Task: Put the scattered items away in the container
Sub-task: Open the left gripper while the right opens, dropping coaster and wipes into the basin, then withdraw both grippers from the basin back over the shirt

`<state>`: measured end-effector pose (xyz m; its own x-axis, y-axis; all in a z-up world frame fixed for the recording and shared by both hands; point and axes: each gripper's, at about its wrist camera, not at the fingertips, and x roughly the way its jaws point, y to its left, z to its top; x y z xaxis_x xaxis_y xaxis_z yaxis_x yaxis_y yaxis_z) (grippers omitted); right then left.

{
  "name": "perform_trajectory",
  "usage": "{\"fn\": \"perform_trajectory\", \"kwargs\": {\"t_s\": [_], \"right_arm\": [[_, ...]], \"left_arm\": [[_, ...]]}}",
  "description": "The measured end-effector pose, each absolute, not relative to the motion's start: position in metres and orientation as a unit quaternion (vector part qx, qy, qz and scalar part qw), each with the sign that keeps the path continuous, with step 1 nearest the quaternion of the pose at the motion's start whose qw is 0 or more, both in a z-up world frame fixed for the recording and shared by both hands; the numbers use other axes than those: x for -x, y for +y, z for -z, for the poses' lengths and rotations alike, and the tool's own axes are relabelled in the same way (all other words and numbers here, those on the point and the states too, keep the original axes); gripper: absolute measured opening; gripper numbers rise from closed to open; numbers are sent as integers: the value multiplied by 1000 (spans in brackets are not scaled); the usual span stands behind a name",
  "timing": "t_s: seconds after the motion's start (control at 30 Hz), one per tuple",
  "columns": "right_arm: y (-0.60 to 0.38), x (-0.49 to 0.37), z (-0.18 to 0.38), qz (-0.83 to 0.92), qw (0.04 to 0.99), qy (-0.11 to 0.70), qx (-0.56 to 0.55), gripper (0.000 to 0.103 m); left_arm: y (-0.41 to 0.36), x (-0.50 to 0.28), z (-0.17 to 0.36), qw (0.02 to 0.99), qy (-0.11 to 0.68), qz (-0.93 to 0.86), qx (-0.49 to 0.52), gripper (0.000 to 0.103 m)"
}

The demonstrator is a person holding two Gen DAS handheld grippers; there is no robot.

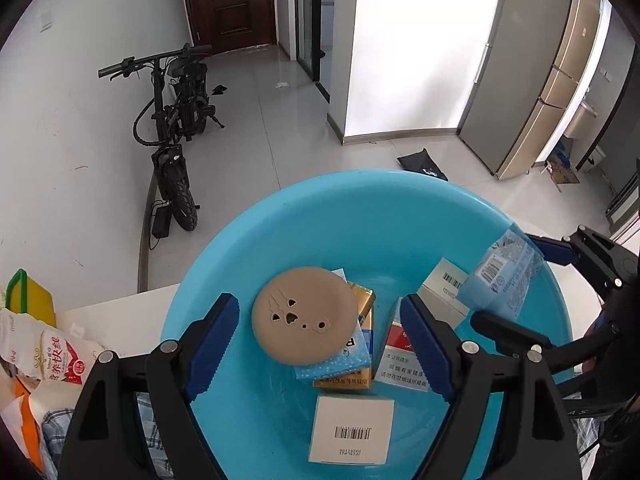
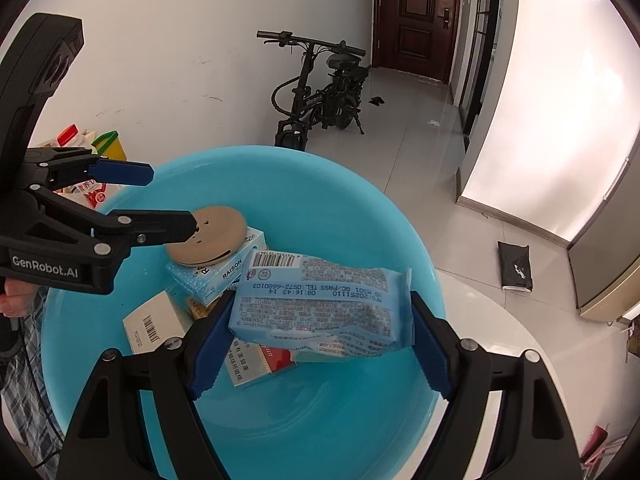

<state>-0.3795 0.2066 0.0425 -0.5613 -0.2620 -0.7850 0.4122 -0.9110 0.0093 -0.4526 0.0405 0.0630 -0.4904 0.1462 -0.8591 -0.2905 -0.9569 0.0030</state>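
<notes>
The right tongs (image 2: 320, 340) are clamped on a pale blue tissue pack (image 2: 320, 304), held above the blue basin (image 2: 320, 184). The left tongs (image 1: 320, 352) stand apart and empty over the basin, above a tan disc (image 1: 304, 320) resting on small boxes (image 1: 352, 428).

Blue basin (image 1: 248, 240), tan disc (image 1: 304, 312), pale-blue printed packet (image 2: 320, 304).

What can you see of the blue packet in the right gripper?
The blue packet is a soft, crinkled plastic pouch, pale blue with dense print and a barcode near one end. It lies roughly level, held across its length between the right gripper's blue pads, hanging above the blue basin and the boxes inside.
</notes>
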Motion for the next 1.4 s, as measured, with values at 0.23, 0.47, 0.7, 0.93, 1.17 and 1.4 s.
{"fn": "perform_trajectory", "kwargs": {"t_s": [0.23,0.47,0.7,0.93,1.17,1.4], "right_arm": [[198,385,-46,881,190,96,-423,80],[197,396,-39,875,191,79,-437,86],[208,388,-42,885,180,60,-425,103],[213,369,-52,881,192,70,-427,103],[207,338,-69,888,204,89,-402,103],[207,304,-89,889,228,64,-392,103]], "left_arm": [[47,429,-78,125,93,-863,480,85],[37,421,-76,114,96,-860,487,85],[23,411,-67,107,93,-860,490,85],[21,395,-67,103,107,-868,473,85],[25,360,-87,108,96,-883,446,85],[33,317,-101,157,83,-864,472,85]]}}
